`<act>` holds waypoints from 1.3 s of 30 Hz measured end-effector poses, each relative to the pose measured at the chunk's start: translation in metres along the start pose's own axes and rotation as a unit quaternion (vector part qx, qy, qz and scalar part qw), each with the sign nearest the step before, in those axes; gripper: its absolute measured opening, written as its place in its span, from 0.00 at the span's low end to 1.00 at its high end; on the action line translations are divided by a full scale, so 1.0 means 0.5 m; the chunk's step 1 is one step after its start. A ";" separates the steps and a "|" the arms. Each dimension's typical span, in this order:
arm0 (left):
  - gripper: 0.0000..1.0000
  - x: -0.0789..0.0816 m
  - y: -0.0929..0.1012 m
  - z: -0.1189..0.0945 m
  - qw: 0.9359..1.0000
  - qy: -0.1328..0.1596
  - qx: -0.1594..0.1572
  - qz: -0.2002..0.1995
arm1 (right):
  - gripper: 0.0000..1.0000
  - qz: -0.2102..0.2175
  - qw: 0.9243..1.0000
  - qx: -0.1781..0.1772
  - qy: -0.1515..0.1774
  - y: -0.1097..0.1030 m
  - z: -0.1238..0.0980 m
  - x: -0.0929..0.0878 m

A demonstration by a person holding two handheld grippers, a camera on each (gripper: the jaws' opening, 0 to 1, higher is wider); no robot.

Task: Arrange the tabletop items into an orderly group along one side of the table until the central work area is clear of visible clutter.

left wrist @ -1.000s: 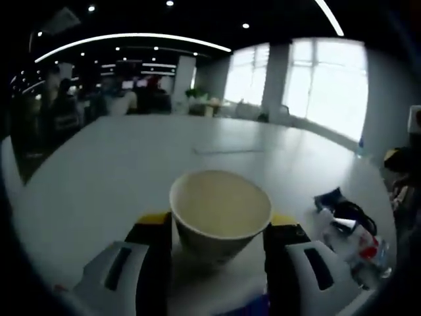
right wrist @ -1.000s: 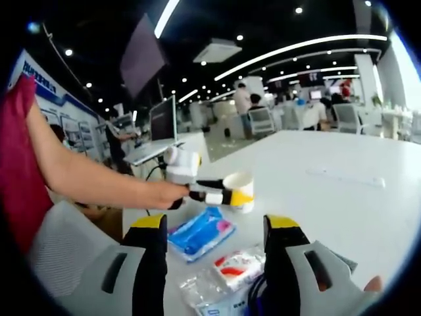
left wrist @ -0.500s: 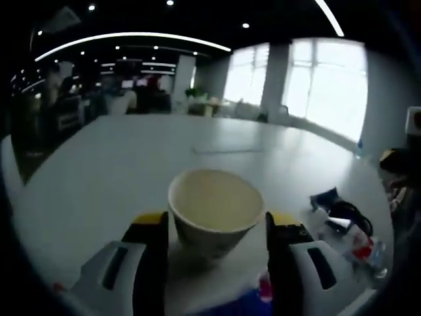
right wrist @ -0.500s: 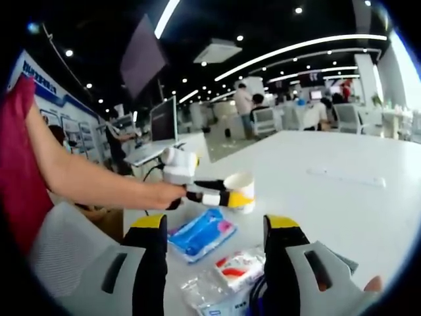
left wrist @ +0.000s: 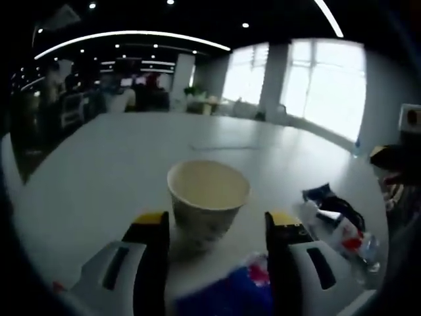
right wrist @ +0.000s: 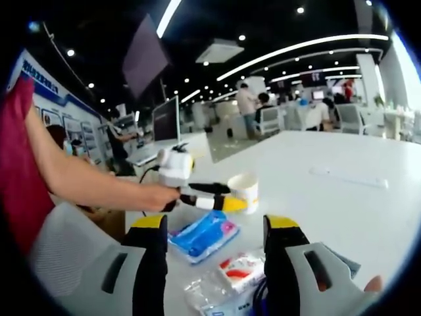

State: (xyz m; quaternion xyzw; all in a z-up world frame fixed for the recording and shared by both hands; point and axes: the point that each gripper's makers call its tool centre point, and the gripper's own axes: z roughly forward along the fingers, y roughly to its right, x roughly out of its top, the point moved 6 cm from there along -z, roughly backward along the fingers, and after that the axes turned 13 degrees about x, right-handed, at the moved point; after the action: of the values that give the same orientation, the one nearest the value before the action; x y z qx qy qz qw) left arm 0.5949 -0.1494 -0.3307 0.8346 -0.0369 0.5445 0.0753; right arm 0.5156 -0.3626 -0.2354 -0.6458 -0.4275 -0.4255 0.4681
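Note:
A white paper cup (left wrist: 207,201) stands upright on the white table (left wrist: 118,164), just beyond my left gripper (left wrist: 216,222), whose jaws are open and apart from the cup's sides. A blurred blue packet (left wrist: 227,297) lies low between those jaws. In the right gripper view a hand holds the left gripper (right wrist: 227,201) beside the cup (right wrist: 245,191). My right gripper (right wrist: 216,227) is open over the blue packet (right wrist: 202,234) and a clear bag with a red-and-white packet (right wrist: 231,276).
A black cable and a plastic-wrapped packet (left wrist: 342,230) lie at the right of the left gripper view. A thin flat strip (right wrist: 345,176) lies farther out on the table. A laptop (right wrist: 161,128), chairs and people stand beyond the table's edge.
The left gripper has let go of the cup and drawn back; the cup now stands free ahead of its jaws. The blue packet has come into the left gripper view.

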 end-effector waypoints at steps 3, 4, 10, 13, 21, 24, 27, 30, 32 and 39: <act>0.56 -0.003 0.001 -0.009 1.000 -0.002 -0.003 0.004 | 0.59 -0.002 1.000 0.001 0.001 -0.001 0.001 0.002; 0.56 -0.003 0.001 -0.012 1.000 -0.002 -0.003 0.004 | 0.59 -0.002 1.000 0.002 0.001 -0.001 0.001 0.003; 0.56 -0.004 0.005 -0.028 1.000 -0.007 -0.008 0.009 | 0.59 -0.004 1.000 0.003 0.001 -0.004 0.001 0.004; 0.56 -0.006 0.008 -0.036 1.000 -0.009 -0.011 0.012 | 0.59 -0.005 1.000 0.003 0.002 -0.004 0.000 0.007; 0.55 -0.010 0.009 -0.053 0.999 -0.018 -0.023 0.035 | 0.59 -0.006 1.000 0.006 0.000 -0.006 0.000 0.007; 0.54 -0.010 0.008 -0.061 0.999 -0.020 -0.026 0.032 | 0.59 -0.006 1.000 0.006 0.000 -0.006 0.000 0.007; 0.53 -0.010 0.008 -0.071 0.999 -0.021 -0.031 0.037 | 0.58 -0.007 1.000 0.007 -0.001 -0.009 0.000 0.007; 0.53 -0.009 0.010 -0.082 0.998 -0.022 -0.038 0.043 | 0.58 -0.007 1.000 0.008 -0.002 -0.010 0.001 0.007; 0.53 -0.005 0.010 -0.091 0.998 -0.019 -0.040 0.046 | 0.58 -0.008 1.000 0.009 -0.002 -0.012 0.001 0.007; 0.53 0.006 0.006 -0.116 0.997 -0.012 -0.048 0.053 | 0.58 -0.009 1.000 0.009 -0.003 -0.014 0.002 0.007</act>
State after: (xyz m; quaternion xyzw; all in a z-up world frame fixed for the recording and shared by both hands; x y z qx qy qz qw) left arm 0.5435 -0.1425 -0.3048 0.8336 -0.1084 0.5349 0.0853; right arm 0.5100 -0.3597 -0.2305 -0.6386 -0.4386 -0.4241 0.4690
